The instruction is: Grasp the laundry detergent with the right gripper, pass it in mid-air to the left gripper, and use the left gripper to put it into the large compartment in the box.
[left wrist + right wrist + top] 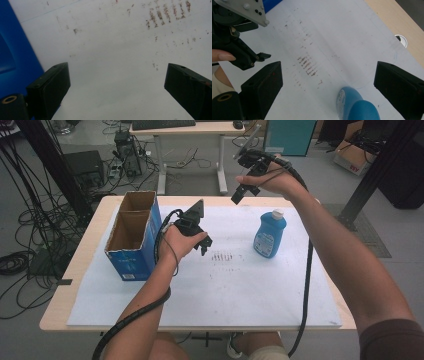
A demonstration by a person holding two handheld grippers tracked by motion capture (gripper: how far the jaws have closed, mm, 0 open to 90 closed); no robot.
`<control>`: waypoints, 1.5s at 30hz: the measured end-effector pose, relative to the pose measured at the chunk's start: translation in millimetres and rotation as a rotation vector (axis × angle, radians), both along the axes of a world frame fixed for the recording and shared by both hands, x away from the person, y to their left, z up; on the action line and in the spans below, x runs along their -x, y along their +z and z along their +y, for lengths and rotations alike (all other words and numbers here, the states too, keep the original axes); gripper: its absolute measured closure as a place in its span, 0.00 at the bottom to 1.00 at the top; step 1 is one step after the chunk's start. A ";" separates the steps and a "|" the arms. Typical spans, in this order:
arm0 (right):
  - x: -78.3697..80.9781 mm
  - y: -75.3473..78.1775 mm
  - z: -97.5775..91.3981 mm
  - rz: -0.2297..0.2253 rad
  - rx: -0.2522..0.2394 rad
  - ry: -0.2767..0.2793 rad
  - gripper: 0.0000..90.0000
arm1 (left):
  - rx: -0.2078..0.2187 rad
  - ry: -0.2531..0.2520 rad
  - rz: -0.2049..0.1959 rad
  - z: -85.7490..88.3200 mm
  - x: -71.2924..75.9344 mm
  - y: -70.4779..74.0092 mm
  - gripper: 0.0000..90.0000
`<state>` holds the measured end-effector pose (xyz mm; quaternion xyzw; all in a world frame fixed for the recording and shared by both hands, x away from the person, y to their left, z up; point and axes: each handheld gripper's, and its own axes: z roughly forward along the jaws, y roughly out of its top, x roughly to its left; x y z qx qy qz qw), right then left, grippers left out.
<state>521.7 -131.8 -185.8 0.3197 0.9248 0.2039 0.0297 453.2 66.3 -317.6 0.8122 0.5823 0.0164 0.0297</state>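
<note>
Surface: I see a white sheet (240, 290) on the wooden table (75, 270), smudged mid-sheet.
Box (134, 235): left edge.
Bottle (270, 234): right of centre.
Left gripper (204, 245): wide open, empty.
Right gripper (245, 190): wide open, empty.
Room: cables (30, 235), desk (190, 130).

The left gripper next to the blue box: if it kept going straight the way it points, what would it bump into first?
Probably just the white sheet on the table. The left gripper points down at it, jaws wide apart, nothing between them. The blue box sits off to one side, seemingly out of its line.
</note>
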 end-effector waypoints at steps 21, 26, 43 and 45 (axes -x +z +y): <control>11.4 3.7 -10.7 -0.025 0.012 0.013 0.10 | 0.016 0.001 -0.036 -0.2 5.8 9.9 0.08; 17.4 7.7 -23.6 -0.034 0.008 -0.011 0.10 | 0.014 0.000 -0.038 0.0 8.7 9.4 0.08; 38.0 4.8 -87.5 -0.068 -0.004 -0.073 0.10 | 0.031 -0.029 -0.068 1.5 12.3 12.2 0.08; 41.3 3.0 -95.9 -0.075 -0.008 -0.078 0.09 | 0.032 -0.033 -0.068 1.2 12.5 10.9 0.08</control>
